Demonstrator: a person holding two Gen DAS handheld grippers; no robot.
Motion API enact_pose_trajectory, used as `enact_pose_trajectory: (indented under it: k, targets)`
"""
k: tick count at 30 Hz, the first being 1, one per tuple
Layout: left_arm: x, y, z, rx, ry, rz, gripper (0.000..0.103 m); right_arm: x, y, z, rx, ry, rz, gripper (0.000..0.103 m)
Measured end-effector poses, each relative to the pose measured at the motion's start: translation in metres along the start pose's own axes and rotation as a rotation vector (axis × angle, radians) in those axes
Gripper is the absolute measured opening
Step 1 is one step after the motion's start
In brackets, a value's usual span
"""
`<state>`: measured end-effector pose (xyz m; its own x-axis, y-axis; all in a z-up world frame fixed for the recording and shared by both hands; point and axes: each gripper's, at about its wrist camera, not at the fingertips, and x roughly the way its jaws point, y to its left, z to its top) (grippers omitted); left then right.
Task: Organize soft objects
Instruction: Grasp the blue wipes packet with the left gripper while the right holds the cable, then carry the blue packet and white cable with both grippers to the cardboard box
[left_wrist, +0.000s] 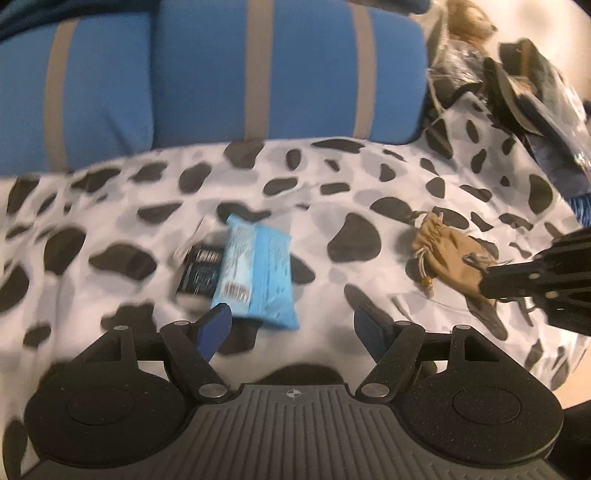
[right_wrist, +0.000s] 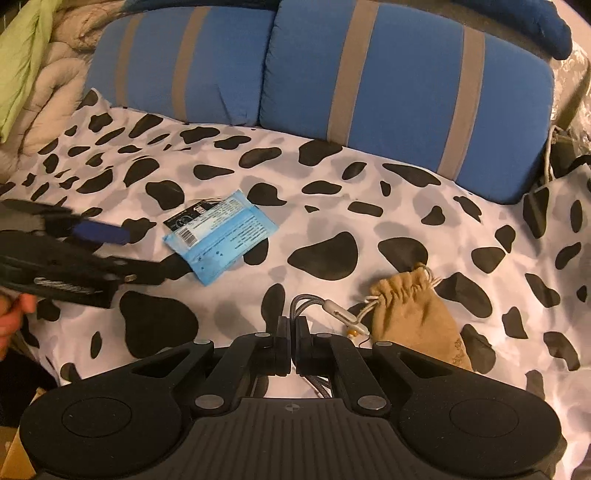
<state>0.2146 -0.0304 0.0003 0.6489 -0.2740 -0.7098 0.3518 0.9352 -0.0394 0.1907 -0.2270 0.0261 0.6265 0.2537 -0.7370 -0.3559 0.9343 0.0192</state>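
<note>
My right gripper (right_wrist: 293, 325) is shut on a grey braided cable (right_wrist: 300, 301) whose white plug (right_wrist: 334, 309) sticks out to the right, above the cow-print sheet (right_wrist: 325, 221). A tan drawstring pouch (right_wrist: 417, 314) lies on the sheet just right of it. In the left wrist view the right gripper (left_wrist: 491, 280) hangs over the pouch (left_wrist: 450, 258). My left gripper (left_wrist: 293, 325) is open, its left finger just short of a light blue packet (left_wrist: 255, 273) that overlaps a black packet (left_wrist: 199, 273). Both packets (right_wrist: 221, 236) lie flat mid-sheet.
Two blue cushions with grey stripes (right_wrist: 406, 85) line the back of the sheet. A heap of dark bags and a tan plush (left_wrist: 517, 74) sits at the far right. Green and beige bedding (right_wrist: 33, 66) is piled at the far left. A hand (right_wrist: 14, 314) holds the left gripper (right_wrist: 125, 251).
</note>
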Motion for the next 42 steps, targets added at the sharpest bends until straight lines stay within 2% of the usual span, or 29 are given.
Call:
enact_pose_trajectory:
  k: [4, 6, 8, 9, 11, 18, 24, 33, 34, 36, 38, 42]
  targets:
    - [0.014, -0.013, 0.002, 0.087, -0.029, 0.065, 0.073, -0.011, 0.002, -0.005, -0.052, -0.007, -0.037, 0.004]
    - [0.024, -0.017, 0.003, 0.120, -0.023, 0.104, 0.073, -0.015, 0.004, -0.009, -0.092, -0.007, -0.083, 0.004]
    - [0.033, -0.018, 0.006, 0.137, -0.004, 0.111, 0.074, -0.019, 0.005, -0.013, -0.119, -0.007, -0.104, 0.004]
    - [0.037, -0.018, 0.007, 0.142, 0.003, 0.114, 0.074, -0.020, 0.004, -0.014, -0.116, -0.006, -0.103, 0.004]
    - [0.045, -0.018, 0.009, 0.161, 0.008, 0.129, 0.082, -0.024, 0.001, -0.016, -0.095, -0.003, -0.094, 0.005]
    - [0.080, -0.020, 0.015, 0.237, 0.027, 0.208, 0.082, -0.035, -0.003, -0.020, -0.065, -0.032, -0.089, 0.005]
    - [0.109, -0.019, 0.011, 0.295, 0.088, 0.269, 0.083, -0.037, -0.009, -0.016, -0.041, -0.049, -0.060, 0.005]
    - [0.120, -0.013, 0.019, 0.261, 0.091, 0.271, 0.084, -0.036, -0.007, -0.015, -0.031, -0.046, -0.027, 0.005]
    - [0.120, -0.013, 0.019, 0.255, 0.091, 0.270, 0.081, -0.036, -0.006, -0.015, -0.030, -0.046, -0.024, 0.005]
    - [0.119, -0.013, 0.021, 0.250, 0.091, 0.272, 0.068, -0.036, -0.005, -0.015, -0.033, -0.050, -0.015, 0.005]
    - [0.117, -0.013, 0.023, 0.247, 0.093, 0.278, 0.064, -0.036, -0.004, -0.014, -0.035, -0.052, -0.013, 0.005]
    - [0.107, -0.006, 0.027, 0.160, 0.091, 0.243, 0.060, -0.034, -0.006, -0.016, -0.020, -0.043, -0.013, 0.005]
